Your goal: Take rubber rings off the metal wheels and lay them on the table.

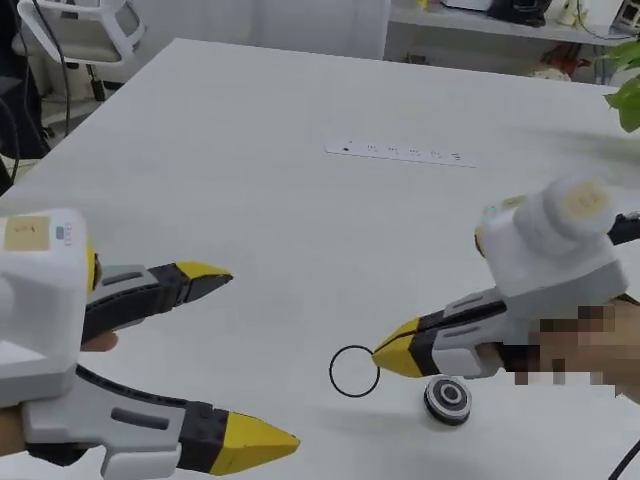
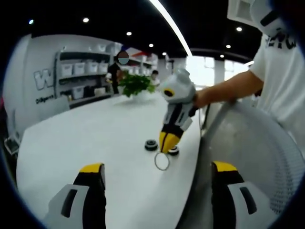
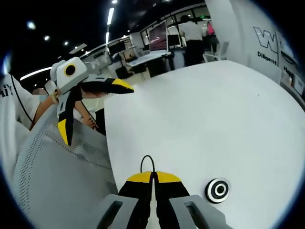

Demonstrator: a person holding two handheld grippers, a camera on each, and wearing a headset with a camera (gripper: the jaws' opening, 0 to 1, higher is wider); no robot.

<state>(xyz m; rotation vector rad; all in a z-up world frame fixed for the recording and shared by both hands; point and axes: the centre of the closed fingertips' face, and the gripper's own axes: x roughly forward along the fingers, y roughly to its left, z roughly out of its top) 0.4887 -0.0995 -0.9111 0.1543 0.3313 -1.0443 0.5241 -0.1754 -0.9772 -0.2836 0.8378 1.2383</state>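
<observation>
A thin black rubber ring [image 1: 354,371] sits low over the white table [image 1: 260,180], pinched at its rim by my right gripper [image 1: 385,356], whose yellow-tipped jaws are shut. The ring's arc [image 3: 147,161] pokes out past the closed tips of that gripper [image 3: 153,177]. A metal wheel [image 1: 447,398] with a dark tyre lies flat just right of the ring, and appears as the wheel [image 3: 218,190] beside the jaws. From the left gripper view the ring [image 2: 162,161] hangs below the right gripper [image 2: 169,143], with two wheels [image 2: 151,144] [image 2: 173,150] behind. My left gripper [image 1: 258,358] stands wide open and empty.
A white socket strip [image 1: 400,152] is set into the table's middle. A green plant [image 1: 625,90] stands at the far right edge, a chair [image 1: 85,30] at the far left. A mesh chair back [image 2: 257,152] and the person's white shirt lie close behind the table's near edge.
</observation>
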